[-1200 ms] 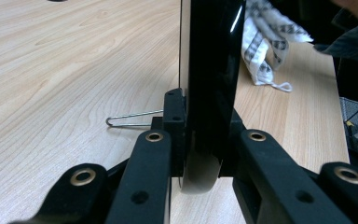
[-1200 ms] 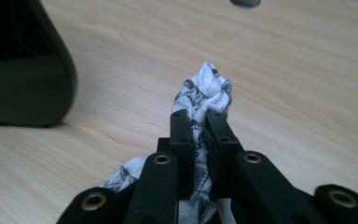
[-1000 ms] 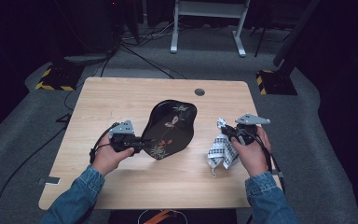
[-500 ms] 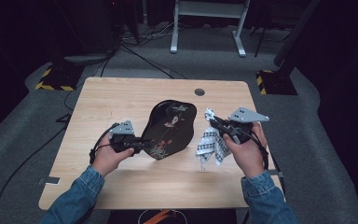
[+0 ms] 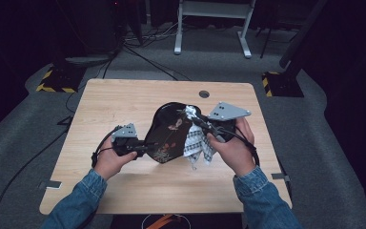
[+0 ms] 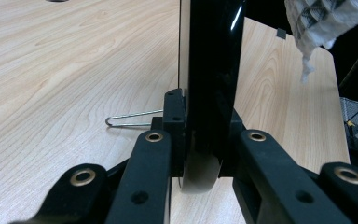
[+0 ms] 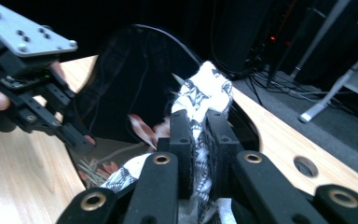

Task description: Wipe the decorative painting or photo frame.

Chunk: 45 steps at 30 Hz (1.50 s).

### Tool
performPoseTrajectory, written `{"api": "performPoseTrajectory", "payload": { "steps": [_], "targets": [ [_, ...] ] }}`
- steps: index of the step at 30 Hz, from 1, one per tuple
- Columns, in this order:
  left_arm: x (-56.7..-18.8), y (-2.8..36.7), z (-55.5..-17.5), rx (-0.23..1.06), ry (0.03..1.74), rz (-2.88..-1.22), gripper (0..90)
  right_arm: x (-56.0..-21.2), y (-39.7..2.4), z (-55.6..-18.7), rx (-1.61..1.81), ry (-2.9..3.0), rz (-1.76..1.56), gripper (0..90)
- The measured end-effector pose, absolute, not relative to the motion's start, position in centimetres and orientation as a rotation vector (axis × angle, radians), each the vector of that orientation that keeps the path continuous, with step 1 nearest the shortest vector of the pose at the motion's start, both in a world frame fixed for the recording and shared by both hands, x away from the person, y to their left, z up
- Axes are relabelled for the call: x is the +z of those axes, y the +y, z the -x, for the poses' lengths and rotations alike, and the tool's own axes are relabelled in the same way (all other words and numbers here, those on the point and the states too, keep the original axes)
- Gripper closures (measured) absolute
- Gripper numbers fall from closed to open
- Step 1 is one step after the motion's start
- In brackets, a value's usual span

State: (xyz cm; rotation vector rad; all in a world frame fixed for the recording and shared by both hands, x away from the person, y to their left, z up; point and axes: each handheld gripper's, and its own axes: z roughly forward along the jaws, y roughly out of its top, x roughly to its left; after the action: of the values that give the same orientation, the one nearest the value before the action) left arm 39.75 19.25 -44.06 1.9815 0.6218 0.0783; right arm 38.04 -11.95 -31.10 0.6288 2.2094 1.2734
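While the left gripper (image 5: 143,149) holds a black tray (image 5: 171,131) clamped by its near edge, tipped up on the wooden table (image 5: 124,102) so that its flowered face turns toward the right hand, the right gripper (image 5: 196,121) has its jaws shut on a patterned white cloth (image 5: 195,140) and presses a bunched end of it against the upper part of that face. In the left gripper view the tray's rim sits tight between both pads, with a thin wire clip (image 6: 133,118) lying on the wood beside it. Judging by this, the wiping is at its start: cloth and tray are both secured and brought into contact near the top edge, while most of the glossy surface below remains to be gone over.
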Motion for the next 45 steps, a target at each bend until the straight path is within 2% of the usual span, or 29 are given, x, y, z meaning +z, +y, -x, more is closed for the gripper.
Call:
{"api": "performPoseTrajectory", "payload": {
  "steps": [7, 16, 34, 45],
  "targets": [
    [-44.0, 19.2, -39.8, 0.083, 0.615, -1.985, 80.1, -30.8, -9.2, -38.5, 1.243, 2.223, -0.548, 83.6],
    [-44.0, 19.2, -39.7, 0.086, 0.605, -1.993, 80.0, -31.5, -8.3, -40.0, 1.202, 2.222, -0.571, 83.6],
    [-43.9, 19.0, -39.6, 0.106, 0.602, -2.002, 80.1, -31.2, -4.7, -38.7, 1.186, 2.292, -0.434, 83.5],
    [-43.9, 18.9, -39.6, 0.108, 0.597, -1.996, 79.9, -31.1, -6.7, -39.8, 1.175, 2.244, -0.544, 83.6]
  ]
}}
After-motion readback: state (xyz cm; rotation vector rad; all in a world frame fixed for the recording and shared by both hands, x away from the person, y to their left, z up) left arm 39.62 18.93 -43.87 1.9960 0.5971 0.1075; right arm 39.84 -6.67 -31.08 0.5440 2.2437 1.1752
